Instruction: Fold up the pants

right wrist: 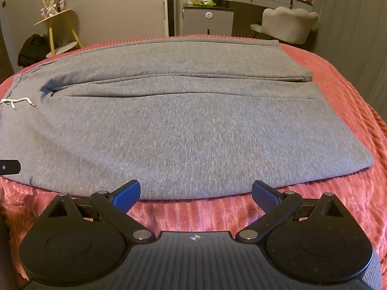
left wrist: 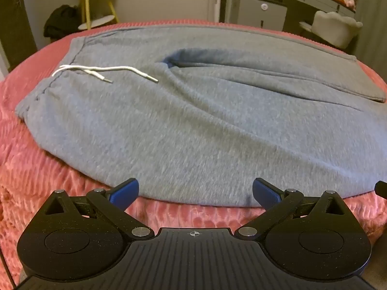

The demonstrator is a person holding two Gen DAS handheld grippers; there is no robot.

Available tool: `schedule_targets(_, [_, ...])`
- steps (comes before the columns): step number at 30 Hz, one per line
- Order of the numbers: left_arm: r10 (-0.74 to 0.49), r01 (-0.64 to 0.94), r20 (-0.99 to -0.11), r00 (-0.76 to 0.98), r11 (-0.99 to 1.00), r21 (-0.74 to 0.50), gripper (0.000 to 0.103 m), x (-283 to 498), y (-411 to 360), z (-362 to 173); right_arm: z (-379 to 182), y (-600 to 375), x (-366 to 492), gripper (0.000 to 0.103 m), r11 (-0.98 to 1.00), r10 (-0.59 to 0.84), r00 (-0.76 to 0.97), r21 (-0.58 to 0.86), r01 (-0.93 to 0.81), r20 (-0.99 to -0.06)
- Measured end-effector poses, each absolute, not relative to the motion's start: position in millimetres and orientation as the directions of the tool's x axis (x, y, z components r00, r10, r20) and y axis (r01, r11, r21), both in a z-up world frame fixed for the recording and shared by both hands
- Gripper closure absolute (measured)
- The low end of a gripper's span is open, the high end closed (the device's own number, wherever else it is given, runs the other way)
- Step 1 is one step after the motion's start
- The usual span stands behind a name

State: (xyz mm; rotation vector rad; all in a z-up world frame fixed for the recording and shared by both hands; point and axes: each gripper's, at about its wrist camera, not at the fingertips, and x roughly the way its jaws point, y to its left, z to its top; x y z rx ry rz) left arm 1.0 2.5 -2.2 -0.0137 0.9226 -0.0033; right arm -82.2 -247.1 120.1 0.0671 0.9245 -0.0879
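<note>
Grey sweatpants (left wrist: 193, 120) lie flat on a pink bedspread (left wrist: 36, 181), waistband to the left, legs side by side running right. A white drawstring (left wrist: 106, 71) lies on the front near the waistband. My left gripper (left wrist: 195, 192) is open and empty, just in front of the near edge by the hip. My right gripper (right wrist: 196, 193) is open and empty, just in front of the near edge of the near leg (right wrist: 193, 133), left of its hem. The drawstring also shows at the far left of the right wrist view (right wrist: 19, 102).
The pink bedspread (right wrist: 338, 193) reaches past the pants on all sides. Beyond the bed stand a yellow-legged side table (right wrist: 58, 24), a dark bag (right wrist: 31, 49) on the floor, a grey dresser (right wrist: 208, 19) and a pale chair (right wrist: 287, 24).
</note>
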Motion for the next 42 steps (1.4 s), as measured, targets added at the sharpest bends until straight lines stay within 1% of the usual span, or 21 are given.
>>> schedule_targets(42, [-0.02,-0.04,-0.815,0.578,0.998,-0.053,0.0,3.8,9.6,-5.8,122.5,-248.4,-85.0,0.004,0.992,-0.035,0.609,0.047,0.119,-0.792])
